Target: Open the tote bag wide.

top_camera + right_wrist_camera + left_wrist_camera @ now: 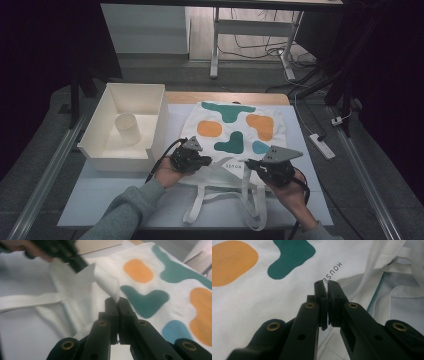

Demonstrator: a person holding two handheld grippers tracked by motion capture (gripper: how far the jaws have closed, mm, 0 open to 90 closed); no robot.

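The white cloth tote bag with orange, dark green and blue blobs [235, 132] lies flat on the pale tabletop [115, 192], near the middle, with its mouth and its two long white handles [247, 200] toward the person. Both hands work at the mouth edge. The left gripper [206, 161] has its jaws closed, and in the left gripper view the tips of this gripper [327, 285] meet at the top hem, close to the small printed word; it seems to pinch the upper layer there, though the cloth between the pads is hard to see. The right gripper [248, 163] is also closed, and in the right gripper view its jaws [116, 300] hold a corner of the white cloth [107, 283], which stands up from the tips while the rest of the bag lies below. I judge that the step in hand is the opening of the bag: one layer of the mouth is held at two places. The next move calls for lifting both points together and apart, so the mouth opens without dragging the bottom layer or catching the handles. To the left of the bag stands a cream plastic bin [150, 145] with a cream cup [127, 128] inside. The room is dark; behind the table there are a grey floor, white desk legs [215, 45], cables and a white power strip [321, 145].
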